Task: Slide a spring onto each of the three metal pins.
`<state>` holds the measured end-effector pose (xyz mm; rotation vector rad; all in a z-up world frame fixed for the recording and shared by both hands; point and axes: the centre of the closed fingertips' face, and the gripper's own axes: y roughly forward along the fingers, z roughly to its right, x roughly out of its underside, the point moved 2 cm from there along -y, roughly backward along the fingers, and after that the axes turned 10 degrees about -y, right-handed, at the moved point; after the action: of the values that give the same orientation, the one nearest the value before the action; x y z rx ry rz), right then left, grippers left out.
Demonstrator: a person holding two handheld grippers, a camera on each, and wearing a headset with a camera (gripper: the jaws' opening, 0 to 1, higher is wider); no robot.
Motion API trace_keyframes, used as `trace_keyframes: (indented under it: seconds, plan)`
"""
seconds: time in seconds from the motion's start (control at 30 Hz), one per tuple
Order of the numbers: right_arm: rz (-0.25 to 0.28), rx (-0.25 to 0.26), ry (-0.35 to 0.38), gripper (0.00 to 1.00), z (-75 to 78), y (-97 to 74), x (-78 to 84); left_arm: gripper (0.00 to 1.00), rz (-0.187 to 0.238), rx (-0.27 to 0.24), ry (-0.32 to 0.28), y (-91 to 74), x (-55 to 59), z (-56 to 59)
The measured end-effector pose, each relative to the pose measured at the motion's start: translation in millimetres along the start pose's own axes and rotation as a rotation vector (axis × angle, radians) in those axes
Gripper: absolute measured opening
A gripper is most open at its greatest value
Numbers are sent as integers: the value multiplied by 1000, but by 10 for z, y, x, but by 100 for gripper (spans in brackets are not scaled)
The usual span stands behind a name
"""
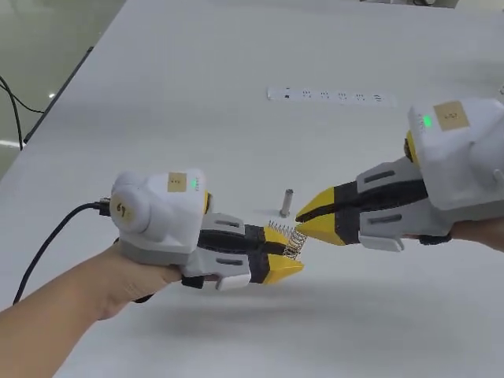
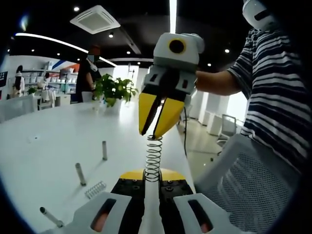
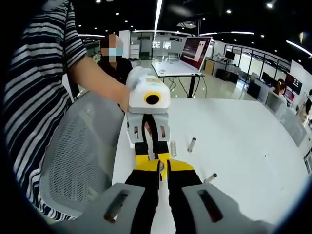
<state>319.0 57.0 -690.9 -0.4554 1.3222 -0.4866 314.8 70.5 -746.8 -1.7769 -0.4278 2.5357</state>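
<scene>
Meeting tip to tip above a white worktop (image 1: 197, 94), well in from its left edge, two hand-held grippers share one coil spring (image 2: 153, 158). The left gripper (image 1: 290, 252) has its jaws pressed together on one end of the spring. The right gripper (image 1: 302, 226) pinches the other end between its yellow jaws. On the worktop beside them stand an upright pin (image 2: 104, 150) and a second pin (image 2: 80, 174). A third pin (image 2: 51, 217) appears to lie flat, with a loose spring (image 2: 95, 189) near it. A power strip (image 1: 331, 96) lies toward the far edge.
</scene>
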Motion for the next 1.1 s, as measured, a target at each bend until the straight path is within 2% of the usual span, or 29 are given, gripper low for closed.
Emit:
trace_keyframes:
  seconds: [0.17,0.27,0.5,0.6,0.9,1.1]
  plan:
    - [36,24,54,10,28,-40,-17,2,9,-1,-2,-8,-22,0]
    - [66,18,111,16,-1,-38,-44,2,17,-3,-6,-14,-35,-2]
    - [60,20,143,17,-59,2,50,2,50,-3,-18,-22,-104,21]
    - [83,19,177,17,-65,8,32,2,50,4,-18,-21,-110,43]
    - [107,12,195,8,-66,47,-1,2,44,14,-21,-18,-102,55]
    - [82,5,111,8,-115,116,-33,2,22,13,-8,-16,-64,51]
